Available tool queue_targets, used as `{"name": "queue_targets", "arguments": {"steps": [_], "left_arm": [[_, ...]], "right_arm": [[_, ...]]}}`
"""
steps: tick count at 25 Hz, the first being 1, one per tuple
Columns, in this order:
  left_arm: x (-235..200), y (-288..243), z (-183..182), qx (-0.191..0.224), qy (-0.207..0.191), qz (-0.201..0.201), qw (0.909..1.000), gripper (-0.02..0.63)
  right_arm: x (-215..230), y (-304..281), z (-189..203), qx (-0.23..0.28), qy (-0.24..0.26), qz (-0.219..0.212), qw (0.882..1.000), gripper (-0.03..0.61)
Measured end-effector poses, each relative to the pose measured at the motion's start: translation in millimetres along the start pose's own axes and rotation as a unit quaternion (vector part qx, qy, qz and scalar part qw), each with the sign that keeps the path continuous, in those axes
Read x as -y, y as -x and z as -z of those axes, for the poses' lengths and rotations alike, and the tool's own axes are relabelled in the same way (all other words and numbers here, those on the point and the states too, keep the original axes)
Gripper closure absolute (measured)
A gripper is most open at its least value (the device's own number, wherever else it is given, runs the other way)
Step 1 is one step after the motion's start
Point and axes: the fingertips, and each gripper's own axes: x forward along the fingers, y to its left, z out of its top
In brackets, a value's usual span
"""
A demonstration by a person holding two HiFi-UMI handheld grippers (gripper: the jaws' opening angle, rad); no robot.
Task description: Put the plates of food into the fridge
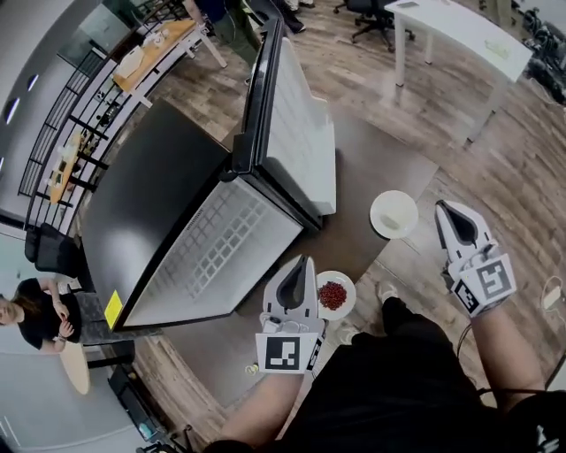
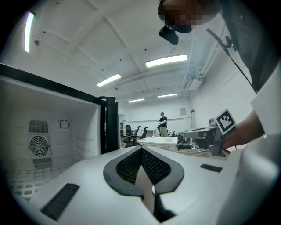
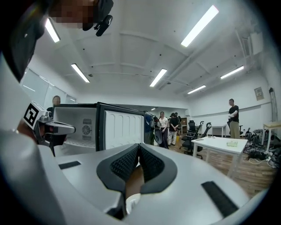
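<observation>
The plate of red food (image 1: 350, 287) lies on the brown mat (image 1: 371, 150) in front of the open fridge (image 1: 150, 203), just to the right of my left gripper (image 1: 308, 261) and not held by it. The second plate (image 1: 380, 226), white with something pale on it, sits further out near the mat's edge, between the fridge door (image 1: 296, 115) and my right gripper (image 1: 440, 206), and apart from both.

My left gripper's jaws are together at the tips with nothing between them. It points toward the fridge's opening, where I see a white wire shelf (image 1: 221, 243) and a round fan (image 2: 38, 145) on the back wall. My right gripper's jaws are also closed and empty. It hangs over the wooden floor (image 1: 495, 177) to the right of the mat, and a bit of white plate rim shows below it in the right gripper view.

Further off, a white table (image 1: 460, 31) stands across the room with office chairs (image 1: 371, 18) beside it. A black rack of shelves (image 1: 80, 133) runs along the wall to the left of the fridge. A person in dark clothes (image 1: 31, 314) sits at my lower left, and in the right gripper view several people (image 3: 169, 127) stand beyond the fridge door.
</observation>
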Motion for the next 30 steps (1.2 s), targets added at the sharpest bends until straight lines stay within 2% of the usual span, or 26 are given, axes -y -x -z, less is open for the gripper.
{"name": "queue_targets", "arguments": {"steps": [5, 9, 17, 30], "left_arm": [[45.0, -31.2, 3.9, 0.009, -0.01, 0.037, 0.9992, 0.611], [72.8, -46.3, 18.5, 0.016, -0.004, 0.053, 0.9984, 0.611], [79.9, -73.8, 47.6, -0.014, -0.009, 0.047, 0.9988, 0.611], [83.8, -112.6, 107.2, -0.075, -0.021, 0.046, 0.9959, 0.609]], "right_arm": [[36.0, 26.3, 22.0, -0.007, -0.011, 0.033, 0.999, 0.572], [42.3, 34.4, 46.2, -0.019, -0.024, 0.035, 0.999, 0.573], [45.9, 21.8, 100.0, -0.052, -0.052, 0.006, 0.997, 0.573], [65.7, -2.3, 210.5, -0.12, -0.11, 0.002, 0.987, 0.572]]}}
